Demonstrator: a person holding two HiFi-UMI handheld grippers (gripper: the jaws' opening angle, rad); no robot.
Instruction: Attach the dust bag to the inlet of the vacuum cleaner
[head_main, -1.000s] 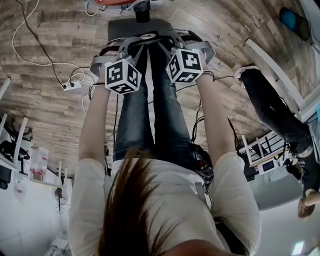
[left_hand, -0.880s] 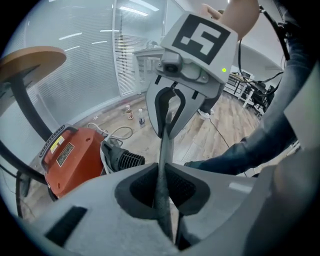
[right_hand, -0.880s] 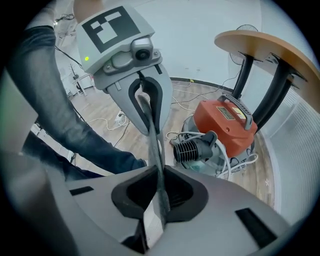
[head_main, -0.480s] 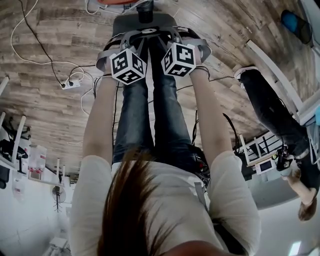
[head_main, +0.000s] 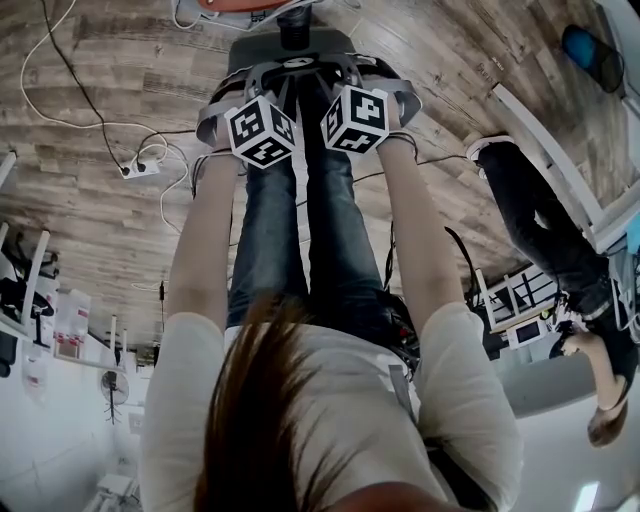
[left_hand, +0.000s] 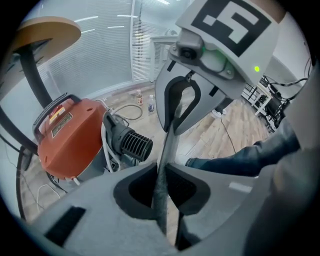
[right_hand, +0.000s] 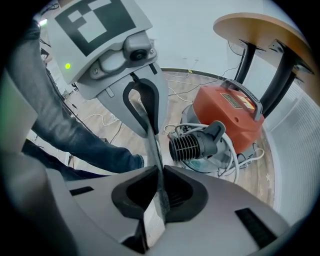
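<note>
- One grey-brown wood-plank floor (head_main: 90, 230) carries one orange drum vacuum cleaner (left_hand: 67, 140). One round wooden table (right_hand: 260, 30) on black legs stands over it.
- White slatted blinds (left_hand: 100, 60) bound the room behind the vacuum cleaner. Open planks lie beside it, with one white power strip (head_main: 142, 170) well apart.
- One flat grey dust bag (head_main: 245, 52) hangs just beside the vacuum cleaner's black ribbed nozzle (left_hand: 135, 145).
- Two tongs, the left gripper (left_hand: 161, 172) and right gripper (right_hand: 161, 175), are each clenched on the bag's edge.
</note>
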